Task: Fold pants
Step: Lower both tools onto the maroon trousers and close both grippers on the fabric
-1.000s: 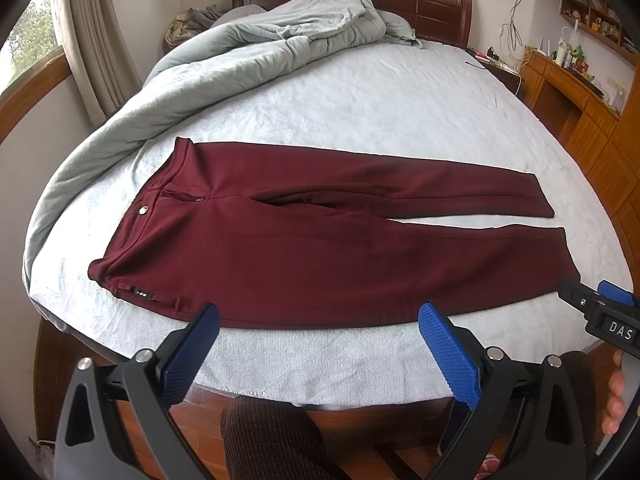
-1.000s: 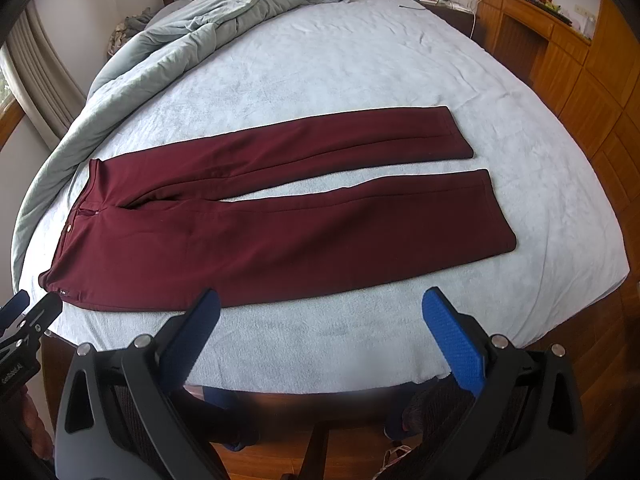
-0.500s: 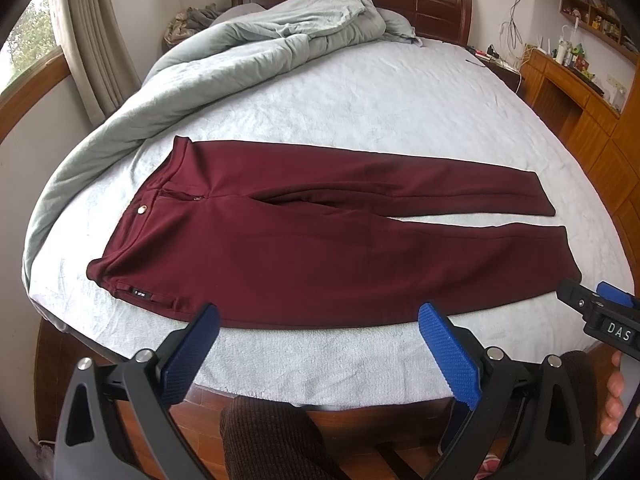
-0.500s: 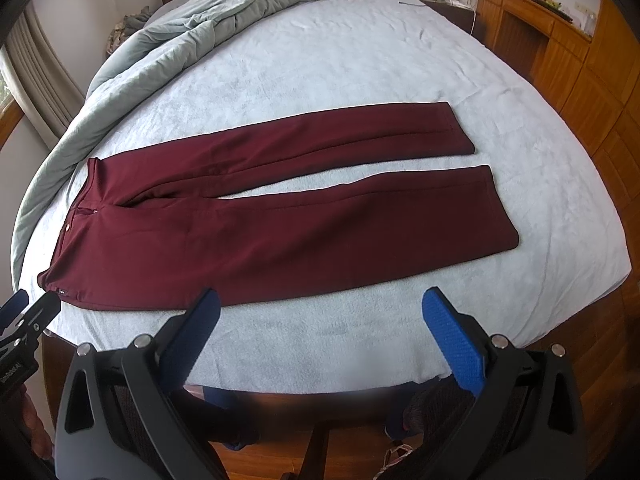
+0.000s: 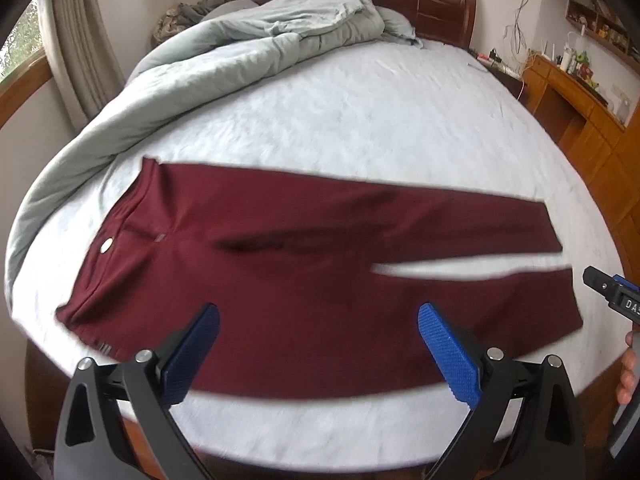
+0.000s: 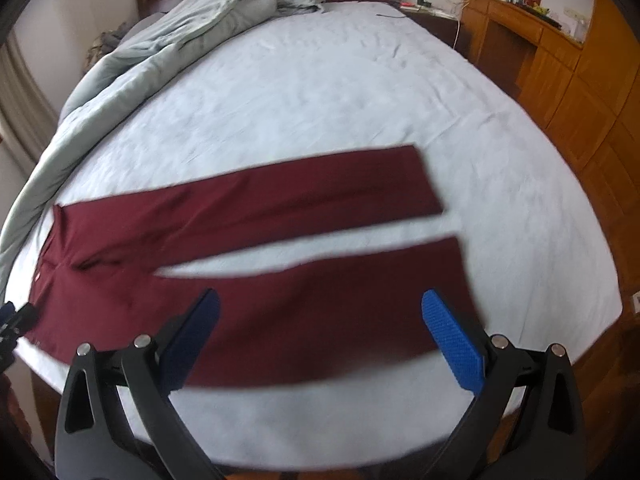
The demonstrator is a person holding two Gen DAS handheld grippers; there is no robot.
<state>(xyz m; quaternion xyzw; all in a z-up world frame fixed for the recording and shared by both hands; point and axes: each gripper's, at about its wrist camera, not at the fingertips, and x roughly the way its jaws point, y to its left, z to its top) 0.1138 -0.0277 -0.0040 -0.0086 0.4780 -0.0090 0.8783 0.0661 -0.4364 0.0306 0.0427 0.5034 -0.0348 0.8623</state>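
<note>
Both grippers have moved in toward the pants (image 5: 312, 280), which lie flat along the bed's (image 5: 360, 128) near edge, unfolded. The left gripper (image 5: 318, 356) and right gripper (image 6: 320, 344) gape wide, empty; blur suggests, perhaps, an approach to grasp.

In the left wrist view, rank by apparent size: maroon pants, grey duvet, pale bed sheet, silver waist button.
1. Pale bed sheet.
2. Maroon pants and crumpled grey duvet: similar; the duvet lies farther off, so unranked.
3. Silver waist button, by far the smallest.
</note>
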